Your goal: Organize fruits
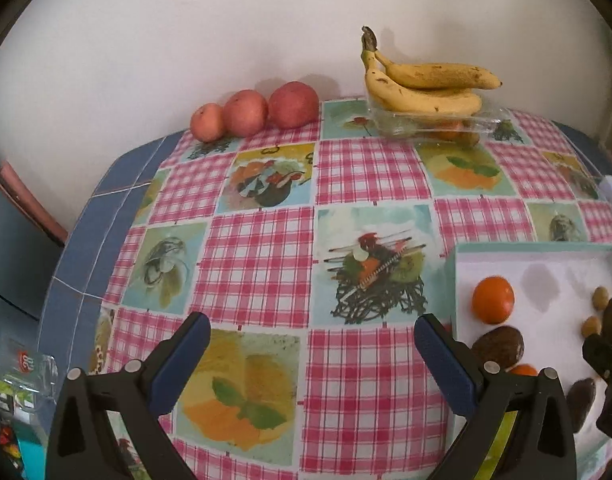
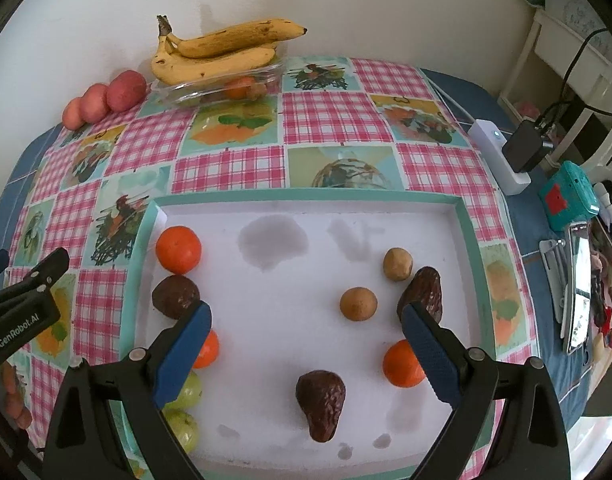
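Fruit lies ahead of both my claws. My right claw (image 2: 306, 320) hangs wide apart over the white tray (image 2: 306, 196), gripping nothing. Between its fingers and just beyond sits a brown avocado (image 2: 321, 404); farther ahead are two small tan round fruits (image 2: 357, 298), one nearer, one beyond it to the right. Its right finger covers part of an orange (image 2: 399, 364) and the base of a second dark avocado (image 2: 423, 286). Beside its left finger lie a third avocado (image 2: 174, 295), an orange (image 2: 178, 249) beyond that, another orange half hidden behind the finger, and two green fruits (image 2: 186, 394) near the tray's left edge.

My left claw (image 1: 311, 332) is also spread wide and empty, over the checked cloth on the surface (image 1: 262, 248), with the tray just to its right. Far ahead against the wall, three red apples (image 1: 294, 104) sit in a row touching one another, to the left. To the right of them, bananas (image 1: 421, 88) rest on a clear dish (image 1: 485, 122) holding more fruit I cannot make out.
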Demonstrator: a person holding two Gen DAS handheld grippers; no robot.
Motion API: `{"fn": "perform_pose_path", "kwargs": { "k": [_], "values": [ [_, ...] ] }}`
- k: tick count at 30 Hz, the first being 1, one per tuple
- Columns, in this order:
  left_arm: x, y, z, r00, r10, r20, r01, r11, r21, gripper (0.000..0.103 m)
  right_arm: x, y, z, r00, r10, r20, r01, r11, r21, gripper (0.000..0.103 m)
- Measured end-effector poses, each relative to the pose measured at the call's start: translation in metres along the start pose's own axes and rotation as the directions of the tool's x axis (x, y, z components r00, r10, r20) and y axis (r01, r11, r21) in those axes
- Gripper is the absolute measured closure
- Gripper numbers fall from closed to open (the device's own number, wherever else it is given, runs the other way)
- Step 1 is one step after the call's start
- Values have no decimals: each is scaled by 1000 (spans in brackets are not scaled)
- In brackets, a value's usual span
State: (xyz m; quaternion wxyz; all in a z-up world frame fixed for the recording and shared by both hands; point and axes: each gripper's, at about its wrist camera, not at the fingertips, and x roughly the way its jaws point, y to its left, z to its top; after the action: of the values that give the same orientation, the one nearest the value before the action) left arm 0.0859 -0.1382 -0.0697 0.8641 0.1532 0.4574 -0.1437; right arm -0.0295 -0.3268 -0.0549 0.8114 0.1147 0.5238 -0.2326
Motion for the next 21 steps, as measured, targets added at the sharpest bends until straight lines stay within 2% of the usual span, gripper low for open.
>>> {"fn": "perform_pose_path", "kwargs": {
  "k": [7, 11, 17, 21],
  "values": [
    [-17, 14, -12, 999, 18, -27, -18, 1000, -2, 0, -13, 6, -15, 1000, 0, 4, 0, 1000, -7, 7],
    [-39, 22, -17, 999, 47, -8, -47, 999, 2, 0, -29, 6, -23, 999, 22, 28, -23, 1000, 12, 7],
    [-71, 33, -26, 1000, 9, 8, -9, 1000, -11, 0, -51, 9, -36, 998, 38, 58, -38, 999, 1, 7],
    [-84, 41, -34, 1000, 5, -12, -5, 1000, -19, 0, -67, 13, -47, 995, 55, 86, -55, 998, -8, 7]
  ]
}}
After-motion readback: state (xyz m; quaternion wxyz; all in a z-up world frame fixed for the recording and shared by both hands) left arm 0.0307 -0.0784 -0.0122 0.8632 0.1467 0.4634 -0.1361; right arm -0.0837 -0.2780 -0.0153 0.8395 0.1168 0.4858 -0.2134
